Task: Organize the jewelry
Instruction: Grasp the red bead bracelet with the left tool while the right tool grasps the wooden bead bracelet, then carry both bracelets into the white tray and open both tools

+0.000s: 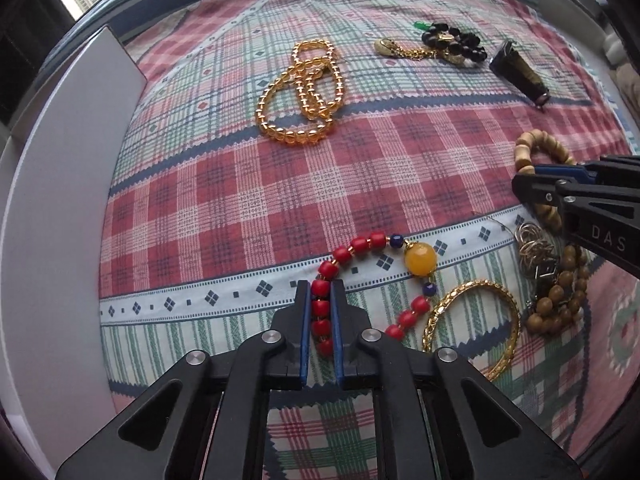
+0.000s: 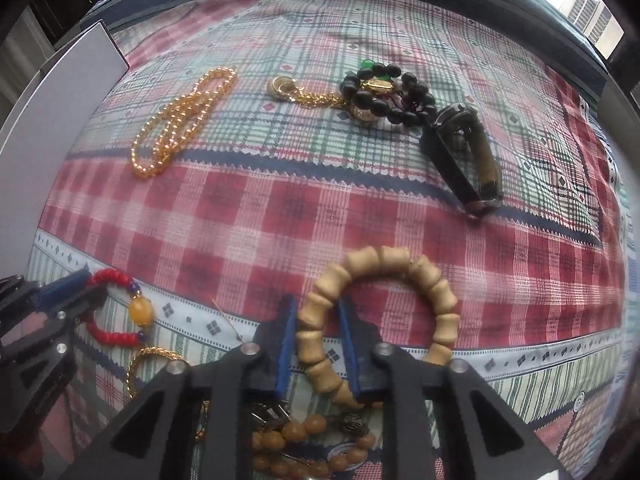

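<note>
Plaid cloth (image 1: pixel 248 200): bare red band mid-way, white panel (image 1: pixel 68 208) along left edge.
Left tool (image 1: pixel 321 312): clamped on red bead bracelet (image 1: pixel 322 308).
Right tool (image 2: pixel 318 340): clamped on pale wooden bracelet (image 2: pixel 400 264).

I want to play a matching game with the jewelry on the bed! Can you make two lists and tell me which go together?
Things:
1. red bracelet
2. wooden bracelet
3. amber beads
4. black beads

Places:
A. lying loose near the white box
B. pinched in the left gripper
C. far side, tangled with a gold chain
D. pinched in the right gripper

Pairs: 1-B, 2-D, 3-A, 4-C
</note>
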`<state>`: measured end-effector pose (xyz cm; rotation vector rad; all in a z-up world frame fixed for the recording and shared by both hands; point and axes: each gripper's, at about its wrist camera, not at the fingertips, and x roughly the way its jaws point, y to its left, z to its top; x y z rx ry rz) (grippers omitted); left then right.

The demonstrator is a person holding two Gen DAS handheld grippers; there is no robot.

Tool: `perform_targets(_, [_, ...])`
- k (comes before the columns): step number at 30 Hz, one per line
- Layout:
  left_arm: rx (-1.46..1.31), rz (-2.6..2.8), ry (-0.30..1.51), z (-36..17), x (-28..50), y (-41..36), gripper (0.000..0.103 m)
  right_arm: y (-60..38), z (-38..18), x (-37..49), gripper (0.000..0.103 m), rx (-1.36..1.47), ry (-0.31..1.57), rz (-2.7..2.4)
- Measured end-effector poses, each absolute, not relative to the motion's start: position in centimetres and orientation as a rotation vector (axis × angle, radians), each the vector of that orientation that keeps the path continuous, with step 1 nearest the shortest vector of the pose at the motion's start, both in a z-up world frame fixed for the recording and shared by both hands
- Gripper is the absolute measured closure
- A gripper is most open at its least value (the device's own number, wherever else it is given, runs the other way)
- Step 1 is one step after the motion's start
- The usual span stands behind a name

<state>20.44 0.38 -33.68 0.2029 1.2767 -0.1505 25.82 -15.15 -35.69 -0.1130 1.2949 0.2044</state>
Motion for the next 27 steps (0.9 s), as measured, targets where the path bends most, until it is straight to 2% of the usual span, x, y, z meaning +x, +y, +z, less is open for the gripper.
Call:
perform_targets(5, [0.028,-0.160,1.267,-31.0,20.0,1.8,0.096,-17.0,-33.9,25.7,0.086,0.001,1.281,0.234])
perform_targets(15, [-0.252,-0.101,1.175,-22.1,16.2,6.0,0.096,-18.9,-24.6,23.7,0.086,0.087,1.213,0.393])
perform_targets(24, [-0.400,0.138,1.090,-12.2,9.5,16.2,0.096,-10.7,-14.8,22.2,0.088,0.007,1.144,0.641])
perform_targets(27, [-0.437,0.231,1.074,-11.1,8.3,20.6,0.096,-6.1,-12.3,21.6,0.088,-0.011,1.109,0.748])
